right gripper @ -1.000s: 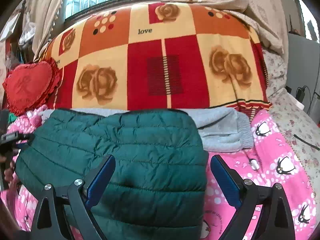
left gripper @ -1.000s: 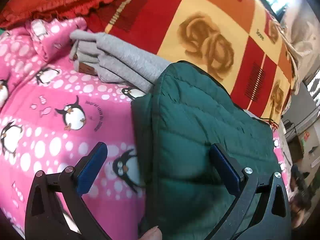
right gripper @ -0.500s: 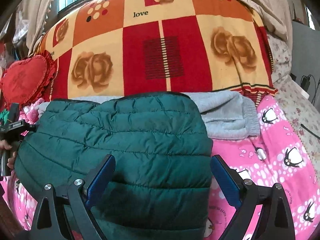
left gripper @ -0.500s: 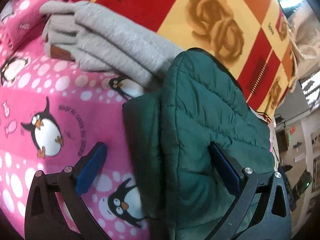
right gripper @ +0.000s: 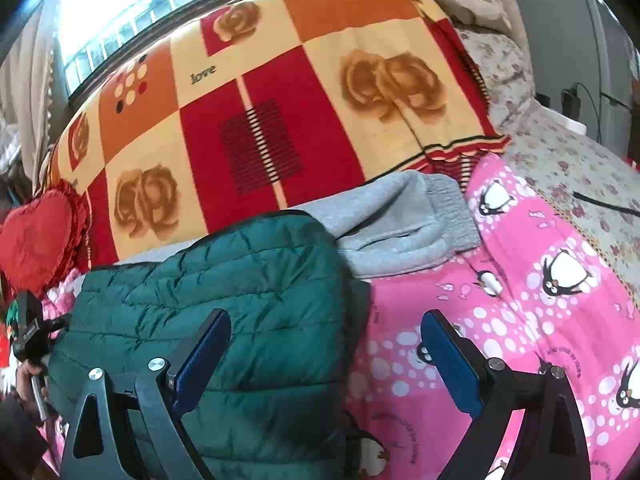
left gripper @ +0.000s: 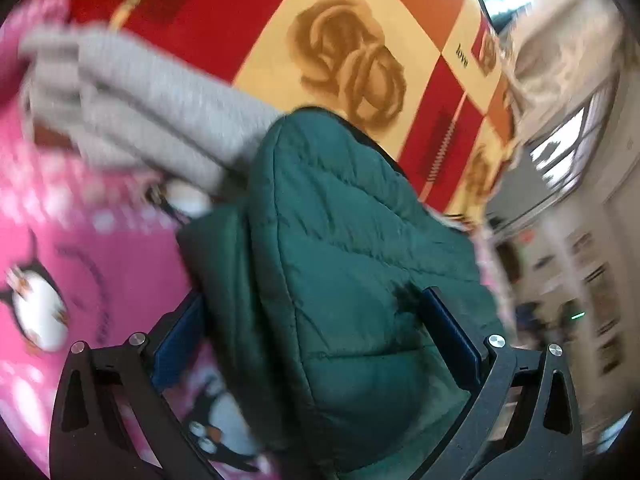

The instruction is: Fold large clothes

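Both wide-open grippers straddle the green jacket [right gripper: 224,320].

Left gripper [left gripper: 316,328]: jaws spread wide, blue pads [left gripper: 450,332] apart, view tilted and blurred. Right gripper [right gripper: 326,354]: jaws spread wide, blue pads [right gripper: 202,356] apart, nothing clamped between them. In right wrist view, hand [right gripper: 30,372] at far left edge grips left gripper's handle.

Pink sheet [right gripper: 520,320] open rightward, grey garment [right gripper: 400,232] (seemingly folded) behind
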